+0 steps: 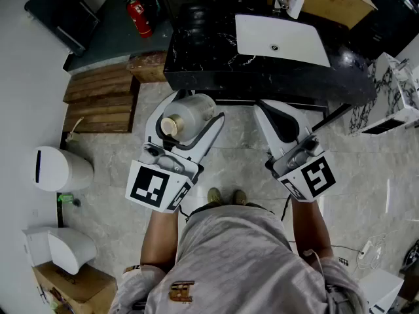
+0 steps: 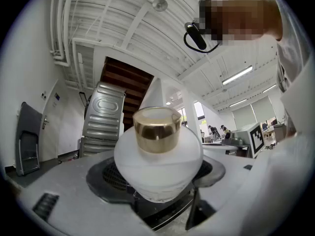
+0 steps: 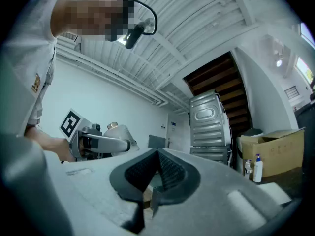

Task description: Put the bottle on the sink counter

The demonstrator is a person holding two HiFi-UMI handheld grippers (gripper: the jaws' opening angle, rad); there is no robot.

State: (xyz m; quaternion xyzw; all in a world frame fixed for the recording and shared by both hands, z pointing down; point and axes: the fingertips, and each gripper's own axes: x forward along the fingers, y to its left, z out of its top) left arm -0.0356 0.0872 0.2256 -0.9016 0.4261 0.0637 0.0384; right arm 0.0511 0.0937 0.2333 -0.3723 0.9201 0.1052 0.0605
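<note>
Between the spread jaws of the left gripper [image 1: 195, 108] sits the gold-capped bottle [image 1: 191, 115], clamped; the right gripper [image 1: 273, 108] is pressed together, empty. Its base should land flat on the black sink counter [image 1: 203, 61].

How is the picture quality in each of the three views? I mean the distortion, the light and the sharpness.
Head view: sharp and evenly lit, with only slight bending toward the edges. Left gripper view: strong fisheye bending and dark corners; the bottle fills the middle, and its gold cap shows reflections. Right gripper view: the same fisheye bending, a cool bluish tint, and a soft near foreground.
</note>
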